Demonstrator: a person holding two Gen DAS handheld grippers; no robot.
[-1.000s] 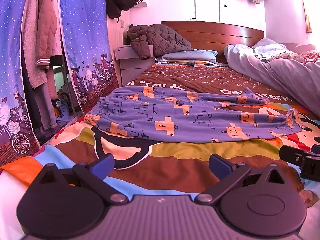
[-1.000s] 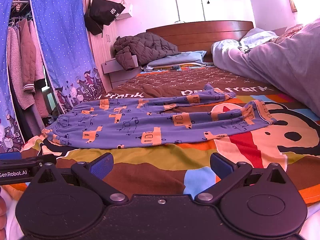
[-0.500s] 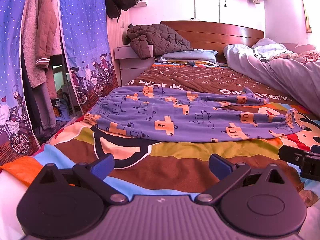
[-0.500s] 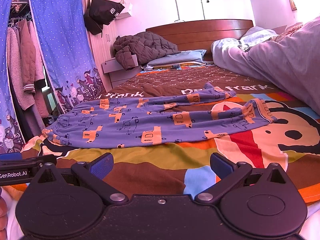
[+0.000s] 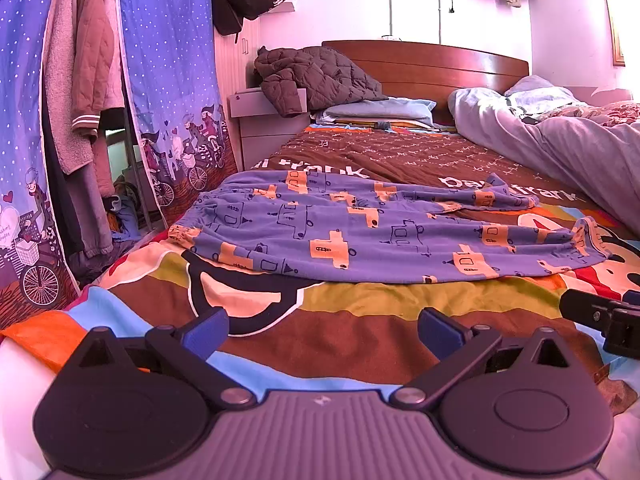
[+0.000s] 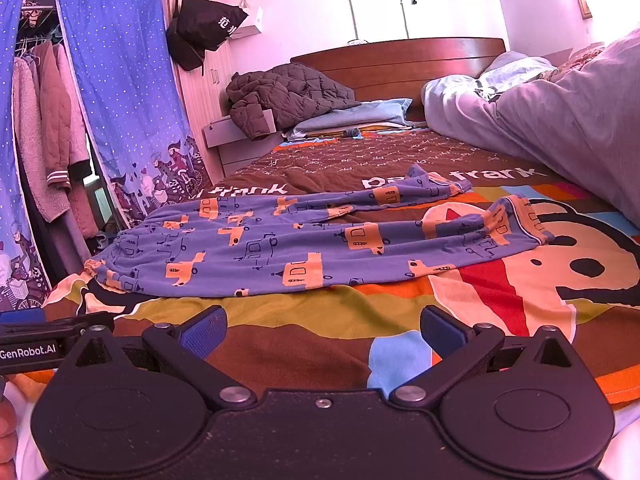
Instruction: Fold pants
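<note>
Pants (image 5: 372, 232): blue, with orange print, spread flat across the bedspread (image 5: 360, 332); waistband at 9 o'clock near the bed edge, both legs running to 3 o'clock. Unfolded as they lie.
Legs: the far leg (image 6: 384, 196) lies at 12 o'clock of the near one, with a gap opening between them toward the cuffs. The near cuff (image 6: 524, 224) is bunched and partly turned up.
Left gripper (image 5: 322, 326): fingers spread wide, holding nothing, low over the bedspread at 6 o'clock of the pants and well short of the cloth.
Right gripper (image 6: 322, 326): also wide open and empty, just beside the left one, likewise short of the near edge.
Step in hand: my reading is the reach before a first fold, probably laying one leg over the other.
Doing it well: send the left gripper to the waistband (image 5: 188, 232) at 9 o'clock and the right to the cuff end at 3 o'clock. Pinch only the leg being moved, lift both ends together, and keep the cloth taut so it lands edge on edge.
Risk: thin, limp fabric; a shallow pinch may slip, and a deep one may catch the bedspread.
Quilt (image 6: 560, 120): heaped at 2 o'clock, apart from the pants.
</note>
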